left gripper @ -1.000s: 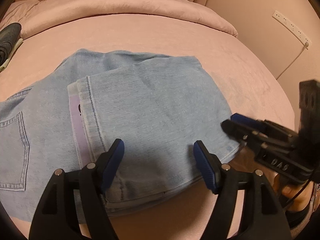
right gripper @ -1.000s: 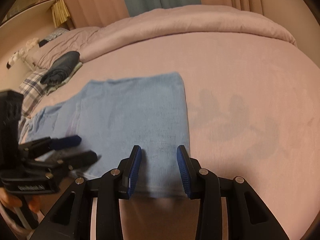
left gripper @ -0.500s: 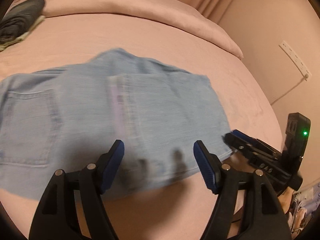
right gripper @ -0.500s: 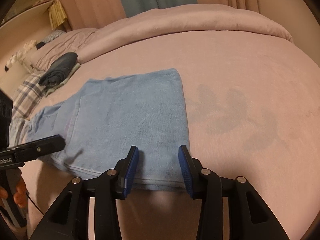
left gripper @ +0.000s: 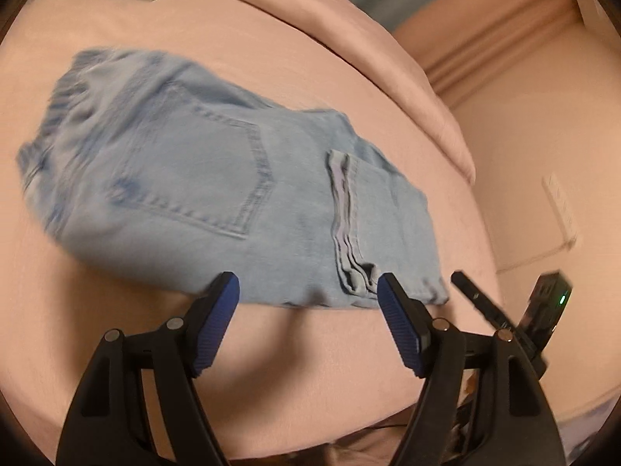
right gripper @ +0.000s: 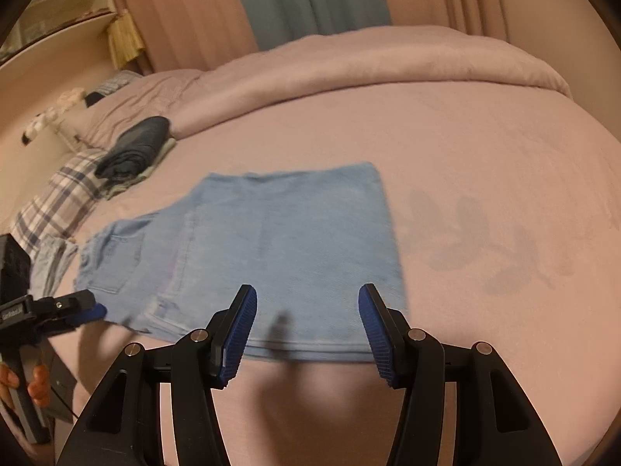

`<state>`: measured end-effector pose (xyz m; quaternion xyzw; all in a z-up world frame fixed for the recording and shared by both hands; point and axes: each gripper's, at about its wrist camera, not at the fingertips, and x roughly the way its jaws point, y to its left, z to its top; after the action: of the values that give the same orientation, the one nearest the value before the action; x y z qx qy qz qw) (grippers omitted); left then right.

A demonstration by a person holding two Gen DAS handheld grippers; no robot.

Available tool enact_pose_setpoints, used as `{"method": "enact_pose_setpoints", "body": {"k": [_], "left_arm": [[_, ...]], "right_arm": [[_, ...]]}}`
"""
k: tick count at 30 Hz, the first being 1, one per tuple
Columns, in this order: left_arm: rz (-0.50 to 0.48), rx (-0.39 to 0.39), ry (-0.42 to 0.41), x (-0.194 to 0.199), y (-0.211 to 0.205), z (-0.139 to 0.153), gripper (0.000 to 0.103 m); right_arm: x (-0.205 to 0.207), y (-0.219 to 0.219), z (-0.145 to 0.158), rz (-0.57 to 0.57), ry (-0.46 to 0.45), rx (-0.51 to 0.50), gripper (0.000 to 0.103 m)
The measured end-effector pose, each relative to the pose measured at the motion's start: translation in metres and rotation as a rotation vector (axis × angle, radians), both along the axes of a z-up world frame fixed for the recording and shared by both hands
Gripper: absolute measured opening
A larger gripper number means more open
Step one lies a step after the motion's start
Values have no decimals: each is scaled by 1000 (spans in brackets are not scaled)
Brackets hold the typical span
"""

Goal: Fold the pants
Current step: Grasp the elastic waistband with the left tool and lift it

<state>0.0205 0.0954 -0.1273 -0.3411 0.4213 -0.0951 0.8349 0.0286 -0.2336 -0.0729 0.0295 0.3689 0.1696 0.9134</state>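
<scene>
Light blue jeans lie partly folded on the pink bed, the leg hems laid over the seat beside the back pocket. In the right wrist view the jeans lie flat ahead. My left gripper is open and empty, just short of the jeans' near edge. My right gripper is open and empty, above the near edge of the folded part. The left gripper also shows in the right wrist view. The right gripper shows at the right of the left wrist view.
A rolled pink duvet runs along the far side of the bed. A folded dark garment and a plaid cloth lie at the far left. A wall with a power strip stands to the right.
Both grippers have drawn back from the jeans toward the near bed edge. The left wrist view has swung left, showing the waistband and pocket. The right gripper's jaws have opened wider.
</scene>
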Motion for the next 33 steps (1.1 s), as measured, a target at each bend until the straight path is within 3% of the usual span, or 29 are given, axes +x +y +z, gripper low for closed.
{"method": "enact_pose_setpoints", "body": {"k": [5, 11, 16, 19, 23, 24, 25, 26, 27, 29, 30, 33], "left_arm": [[125, -70, 8, -18, 22, -4, 81], [243, -158, 53, -28, 54, -25, 81], [335, -227, 11, -21, 68, -32, 87], [404, -242, -33, -16, 68, -30, 102], [451, -206, -49, -4, 74, -27, 100], [464, -213, -48, -3, 78, -26, 97], [470, -220, -44, -3, 79, -25, 87], [476, -229, -31, -3, 84, -26, 71], [481, -236, -10, -4, 88, -28, 63], [491, -257, 14, -6, 95, -35, 35], [497, -273, 28, -8, 100, -38, 29], [495, -300, 29, -9, 101, -40, 28]], "right_arm": [[2, 27, -3, 75, 8, -6, 55], [3, 56, -10, 147, 30, -14, 55], [1, 75, -16, 183, 48, -29, 55], [2, 83, -18, 194, 61, -40, 55], [5, 95, -16, 215, 69, -48, 55], [5, 98, -16, 219, 68, -51, 55], [6, 100, -15, 227, 67, -53, 55], [7, 103, -14, 230, 65, -59, 55], [9, 107, -14, 230, 65, -71, 55], [13, 112, -14, 237, 64, -80, 55], [17, 116, -15, 240, 67, -87, 55], [27, 132, -17, 268, 67, -104, 55]]}}
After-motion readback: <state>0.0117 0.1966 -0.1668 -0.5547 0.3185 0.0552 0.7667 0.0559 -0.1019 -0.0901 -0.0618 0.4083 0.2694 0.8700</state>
